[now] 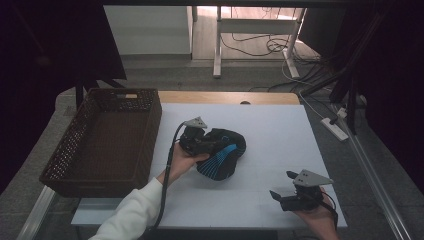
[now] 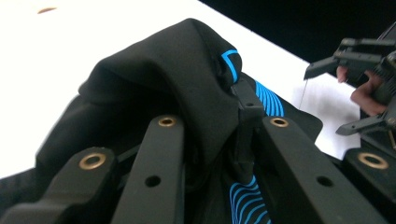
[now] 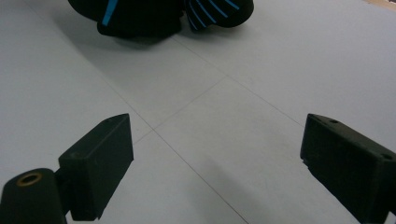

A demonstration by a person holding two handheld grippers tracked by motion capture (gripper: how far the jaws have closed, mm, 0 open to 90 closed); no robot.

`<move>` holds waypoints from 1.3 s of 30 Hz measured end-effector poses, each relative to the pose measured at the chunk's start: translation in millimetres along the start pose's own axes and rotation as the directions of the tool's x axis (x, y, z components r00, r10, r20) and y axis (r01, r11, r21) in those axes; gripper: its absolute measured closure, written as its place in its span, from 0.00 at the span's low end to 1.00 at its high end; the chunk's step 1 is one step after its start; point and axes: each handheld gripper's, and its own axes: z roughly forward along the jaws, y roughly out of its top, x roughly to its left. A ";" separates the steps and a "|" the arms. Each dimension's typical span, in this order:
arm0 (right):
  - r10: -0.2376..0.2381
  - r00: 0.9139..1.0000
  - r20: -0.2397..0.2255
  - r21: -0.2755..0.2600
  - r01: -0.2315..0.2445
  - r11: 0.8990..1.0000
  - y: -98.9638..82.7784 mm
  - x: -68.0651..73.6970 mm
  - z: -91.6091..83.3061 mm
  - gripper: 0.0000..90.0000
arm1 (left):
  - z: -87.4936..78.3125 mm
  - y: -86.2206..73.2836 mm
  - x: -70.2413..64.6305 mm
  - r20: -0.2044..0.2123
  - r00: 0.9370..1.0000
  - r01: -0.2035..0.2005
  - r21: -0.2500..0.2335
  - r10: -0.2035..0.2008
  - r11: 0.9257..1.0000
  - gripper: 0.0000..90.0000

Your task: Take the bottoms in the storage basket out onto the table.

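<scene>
A crumpled black garment (image 1: pixel 223 154) with bright blue stripes lies mid-table on the white tabletop (image 1: pixel 272 127). My left gripper (image 1: pixel 209 145) is shut on a fold of it at the garment's left side. In the left gripper view the black cloth (image 2: pixel 177 70) bunches up between the jaws of the left gripper (image 2: pixel 210 123). My right gripper (image 1: pixel 283 184) is held near the table's front right corner, open, with nothing in it. The right gripper view has its jaws wide apart (image 3: pixel 224 158) over bare table, with the garment (image 3: pixel 140 16) far ahead. The right gripper (image 2: pixel 334 95) is also seen open in the left gripper view.
A dark brown woven basket (image 1: pixel 70 142) stands along the table's left side, with nothing visible inside. Beyond the far edge are table legs and cables on the floor (image 1: pixel 260 45). A power strip (image 1: pixel 336 128) lies off the right edge.
</scene>
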 end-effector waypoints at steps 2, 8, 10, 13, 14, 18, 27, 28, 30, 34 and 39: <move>0.000 1.000 0.001 -0.003 0.000 1.000 0.2 0.2 -0.5 0.11 | 5.2 -2.3 -1.1 0.002 1.000 -0.002 0.014 0.002 1.000 0.86; 0.004 1.000 0.000 -0.010 -0.004 1.000 -0.3 -1.2 -1.7 0.11 | 18.8 -7.6 -2.9 0.004 1.000 -0.010 0.058 0.009 0.998 0.86; 0.004 1.000 -0.004 -0.003 -0.004 1.000 -0.3 -1.3 -1.5 0.11 | 22.8 -9.5 -2.7 0.007 1.000 -0.007 0.070 0.006 0.998 0.86; 0.003 1.000 -0.003 -0.004 -0.003 1.000 -0.3 -0.9 -1.1 0.11 | 28.4 -12.7 -2.4 0.010 1.000 -0.006 0.090 0.005 0.996 0.86; 0.001 1.000 -0.002 -0.002 -0.001 1.000 -0.2 -0.9 -1.2 0.11 | 29.5 -13.4 -2.2 0.010 1.000 -0.005 0.094 0.005 0.996 0.86; 0.002 1.000 -0.001 -0.004 -0.002 1.000 -0.3 -1.0 -1.1 0.11 | 34.4 -17.4 0.0 0.010 1.000 0.004 0.114 -0.005 0.993 0.85; 0.000 1.000 0.000 0.001 0.000 1.000 -0.3 -1.0 -1.0 0.11 | 44.8 -25.1 3.1 0.007 1.000 0.007 0.155 -0.009 0.988 0.85; 0.001 1.000 0.000 0.000 -0.001 1.000 -0.2 -1.0 -1.2 0.11 | 45.7 -25.6 3.3 0.007 1.000 0.008 0.156 -0.010 0.988 0.85; 0.002 1.000 0.000 -0.001 -0.002 1.000 -0.2 -1.1 -1.4 0.11 | 47.1 -26.7 3.5 0.007 1.000 0.010 0.159 -0.011 0.987 0.85; 0.003 1.000 -0.001 -0.004 -0.003 1.000 -0.2 -1.2 -1.4 0.11 | 49.0 -28.2 3.2 0.004 1.000 0.007 0.166 -0.008 0.986 0.84; 0.001 1.000 0.001 -0.001 -0.001 1.000 -0.1 -1.1 -1.5 0.11 | 48.8 -27.6 2.5 0.000 1.000 -0.001 0.165 0.001 0.986 0.81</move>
